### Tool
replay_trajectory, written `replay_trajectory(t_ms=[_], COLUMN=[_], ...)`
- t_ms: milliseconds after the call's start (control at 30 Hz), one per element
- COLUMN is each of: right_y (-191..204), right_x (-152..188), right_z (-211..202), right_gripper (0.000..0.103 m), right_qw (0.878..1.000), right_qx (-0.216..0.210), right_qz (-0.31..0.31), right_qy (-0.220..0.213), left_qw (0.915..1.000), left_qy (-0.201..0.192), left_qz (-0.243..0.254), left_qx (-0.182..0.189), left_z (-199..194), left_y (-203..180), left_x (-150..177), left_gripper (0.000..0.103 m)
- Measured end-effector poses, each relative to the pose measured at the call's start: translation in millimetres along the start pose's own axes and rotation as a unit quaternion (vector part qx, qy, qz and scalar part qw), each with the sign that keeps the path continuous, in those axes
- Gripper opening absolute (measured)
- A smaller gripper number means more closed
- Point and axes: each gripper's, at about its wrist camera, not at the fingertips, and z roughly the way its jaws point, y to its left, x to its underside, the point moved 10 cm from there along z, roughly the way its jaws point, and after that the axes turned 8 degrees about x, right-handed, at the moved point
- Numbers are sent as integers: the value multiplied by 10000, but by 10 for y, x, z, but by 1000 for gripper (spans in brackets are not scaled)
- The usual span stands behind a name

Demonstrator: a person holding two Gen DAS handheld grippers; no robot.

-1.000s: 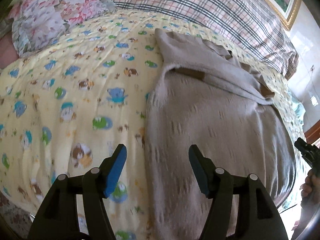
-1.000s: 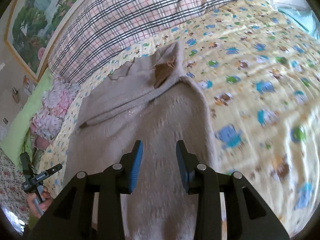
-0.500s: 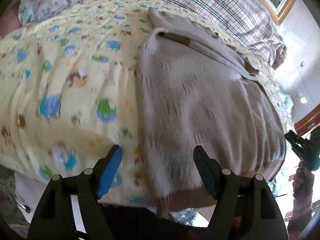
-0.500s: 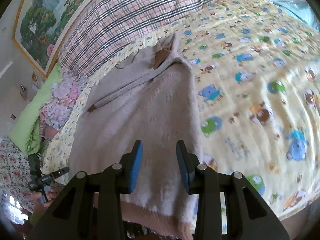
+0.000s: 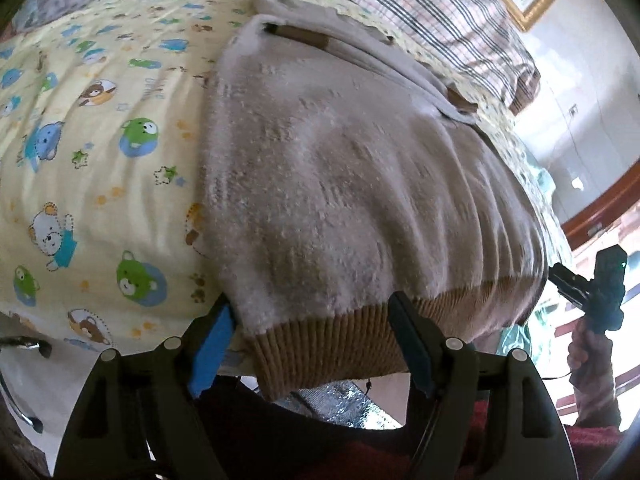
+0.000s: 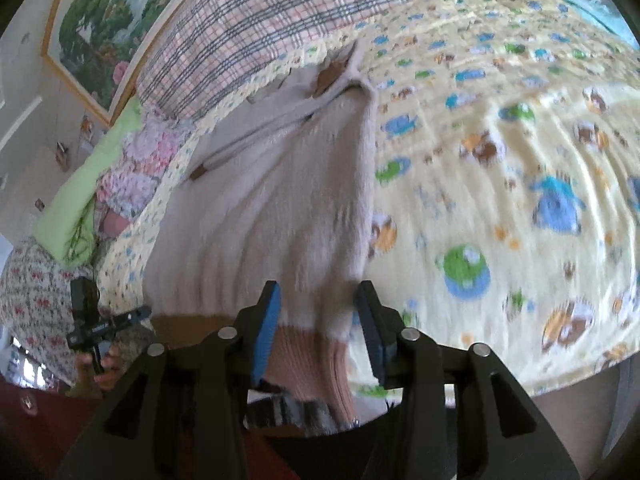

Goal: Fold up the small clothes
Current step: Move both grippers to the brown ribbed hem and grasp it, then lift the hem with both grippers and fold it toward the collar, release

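- Left wrist view shows the fuzzy beige knitted sweater with a ribbed tan hem (image 5: 332, 184) lying flat on the yellow quilt printed with cartoon bears (image 5: 92, 152), its hem hanging slightly past the near edge of the bed.
- The sleeves appear to be laid across the upper body of the sweater, so the sideways folds look done; judging from this, the lengthwise fold, hem brought up toward the collar, is what remains.
- The left gripper (image 5: 312, 340) has its blue-padded fingers spread wide, straddling the left corner of the hem; nothing is pinched between them yet.
- The right gripper (image 6: 318, 328) is likewise parted, more narrowly, with the right corner of the tan hem sitting between its fingers; the pads do not look pressed onto the cloth.
- The likely step in hand is closing both grippers on the two hem corners before lifting.
- Only the left wrist view shows the full width of the hem, a tan sleeve cuff near the collar and the wooden bed frame at the right edge.
- Only the right wrist view shows the framed landscape painting (image 6: 104, 32) on the wall, the plaid pink-and-grey pillow (image 6: 260, 28) in full, and a green pillow beside a floral one on the left.
- Each view catches the other hand gripping its black handle at the frame edge.
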Motion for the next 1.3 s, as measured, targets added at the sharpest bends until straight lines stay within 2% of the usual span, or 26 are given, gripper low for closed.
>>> replay_trajectory(t_ms=[67, 167, 233, 367, 400, 433, 467, 500, 533, 667, 800, 1067, 1167, 1300], right_y=[15, 59, 119, 199, 200, 202, 181, 147, 105, 159, 338, 717, 780, 783], right_x=[64, 112, 138, 209, 210, 213, 218, 222, 230, 170, -60, -866, -1287, -1841], right_z=[28, 66, 95, 160, 167, 172, 177, 181, 190, 96, -101, -344, -305, -102], right_gripper=[42, 42, 42, 43, 42, 40, 35, 19, 9, 8, 8, 8, 8, 8], right_qw=[9999, 9995, 9987, 9969, 9969, 9971, 9975, 9978, 9980, 9974, 9926, 9702, 9637, 9648], right_qx=[-62, -175, -258, -322, -382, -403, -366, -302, -255, -563, -1133, -2090, -2210, -2054], right_qz=[-66, -213, -370, -629, -593, -562, -539, -519, -479, -402, -370, -156, -15, 225], right_qy=[59, 130, 226, 338, 335, 314, 285, 287, 316, 183, -225, -1211, -1499, -1626], left_qw=[10000, 10000, 9999, 9998, 9998, 9997, 9997, 9998, 9997, 9985, 9963, 9853, 9799, 9760], left_qy=[-10, -16, 14, 67, 73, 79, 85, 69, 43, -153, -504, -1431, -1742, -1968], left_qz=[16, 27, 52, 149, 200, 228, 211, 211, 230, 534, 672, 834, 891, 886], left_qx=[56, 51, 93, 68, 34, 17, -1, -12, -13, 9, 156, 412, 394, 295], left_z=[-2, -4, 3, 25, 27, 30, 30, 25, 15, -117, -328, -723, -760, -673], left_y=[-2, 11, 1, -7, -7, -5, 10, 22, 14, -98, -244, -492, -540, -527], left_x=[17, 25, 34, 48, 48, 50, 52, 48, 40, -24, -232, -1041, -1474, -2004], left_gripper=[75, 67, 51, 40, 33, 23, 18, 13, 10, 7, 6, 5, 5, 4])
